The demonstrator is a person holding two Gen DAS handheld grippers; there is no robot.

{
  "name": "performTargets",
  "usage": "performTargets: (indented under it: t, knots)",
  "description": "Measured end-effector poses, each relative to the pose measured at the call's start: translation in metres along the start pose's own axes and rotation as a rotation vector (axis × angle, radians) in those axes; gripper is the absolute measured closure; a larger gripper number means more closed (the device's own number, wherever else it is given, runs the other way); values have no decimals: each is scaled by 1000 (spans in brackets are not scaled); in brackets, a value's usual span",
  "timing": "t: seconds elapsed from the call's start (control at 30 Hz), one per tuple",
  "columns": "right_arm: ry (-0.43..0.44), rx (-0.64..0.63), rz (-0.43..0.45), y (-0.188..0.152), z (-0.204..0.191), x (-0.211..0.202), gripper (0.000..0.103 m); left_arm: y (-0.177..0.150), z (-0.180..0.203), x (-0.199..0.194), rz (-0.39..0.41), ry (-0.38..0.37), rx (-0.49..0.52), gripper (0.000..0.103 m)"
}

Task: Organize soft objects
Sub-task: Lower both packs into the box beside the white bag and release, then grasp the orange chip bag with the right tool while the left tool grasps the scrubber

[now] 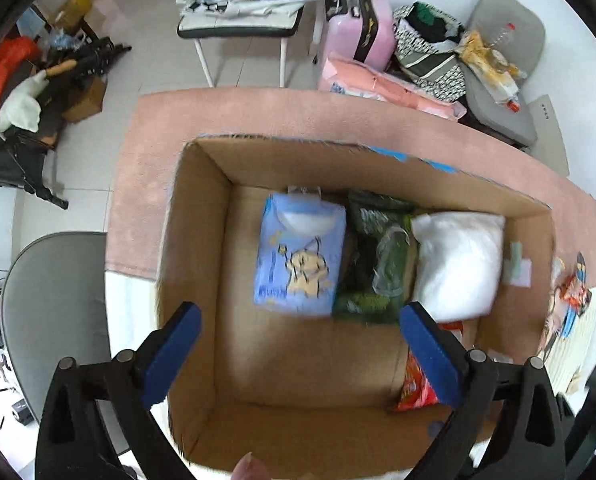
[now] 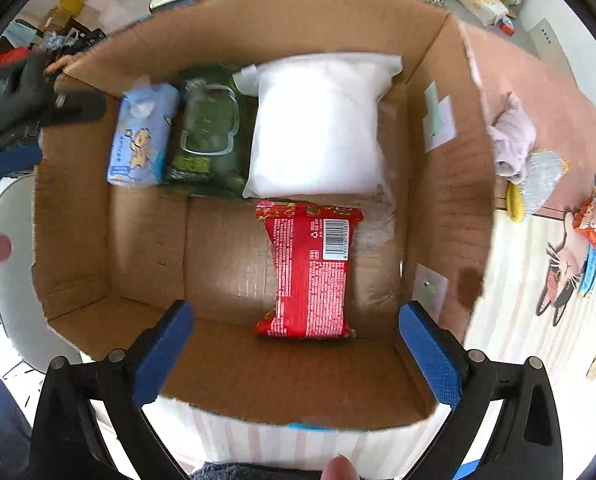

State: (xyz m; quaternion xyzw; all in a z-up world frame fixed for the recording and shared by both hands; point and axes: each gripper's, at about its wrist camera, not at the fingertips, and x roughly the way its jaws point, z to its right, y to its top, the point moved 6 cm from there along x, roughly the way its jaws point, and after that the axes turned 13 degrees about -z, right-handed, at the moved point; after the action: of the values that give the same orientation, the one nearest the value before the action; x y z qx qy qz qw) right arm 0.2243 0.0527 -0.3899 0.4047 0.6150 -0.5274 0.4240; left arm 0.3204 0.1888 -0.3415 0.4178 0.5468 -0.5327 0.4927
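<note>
Above the open cardboard box [image 2: 449, 184], both grippers are pointing steeply down with jaws spread wide and holding nothing. Ahead of the right gripper [image 2: 294, 354], the red packet [image 2: 309, 272] is lying between its jaws; beyond it the white pouch [image 2: 317, 128], green wipes pack [image 2: 208, 132] and blue tissue pack [image 2: 142, 140] are sitting side by side. The left gripper [image 1: 298, 354] is hovering over the same box [image 1: 202, 216].

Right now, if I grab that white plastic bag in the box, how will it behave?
The white plastic bag looks puffy, so it is probably light and squashy. Its smooth film may slip between the fingers and sag when lifted.
</note>
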Motion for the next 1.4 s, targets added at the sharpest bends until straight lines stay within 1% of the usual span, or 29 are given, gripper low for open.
performTargets:
  t: [0.1,0.2,0.33,0.47,0.6,0.7,0.8,0.87,0.93,0.97,1.03,1.1,1.17,1.27,1.33,1.4]
  knots:
    - [20,3,21,-12,7,-10,0,-18,3,-10,36,4,10,1]
    - [0,-2,69,-28,13,-23,0,-41,6,-21,70,15,20,1]
    - [0,-10,125,-54,19,-41,0,-73,10,-41,127,36,32,1]
    - [10,-20,182,-82,22,-61,0,-102,14,-55,154,25,33,1]
    - [30,-33,224,-102,23,-78,0,-128,19,-69,169,18,32,1]
    - [43,-54,248,-117,23,-90,0,-140,24,-78,182,8,24,1]
    - [73,-65,258,-125,23,-99,0,-147,33,-91,215,7,28,1]
    - [94,-69,267,-130,27,-106,0,-147,43,-101,240,18,39,1]
    - [97,-56,285,-132,37,-113,0,-144,57,-110,273,28,57,1]
    - [99,-43,297,-133,45,-117,0,-142,65,-114,285,36,73,1]
    - [133,0,305,-133,68,-123,0,-135,90,-119,306,57,118,1]
    - [147,50,305,-132,99,-126,0,-125,122,-116,298,69,177,1]
    - [152,120,303,-130,140,-125,0,-115,151,-108,283,77,216,1]
    - [146,239,280,-127,212,-117,0,-92,204,-83,223,97,285,1]
    - [118,321,269,-125,265,-109,0,-75,241,-64,194,135,326,1]
    - [120,392,248,-120,311,-99,0,-59,273,-44,159,162,374,1]
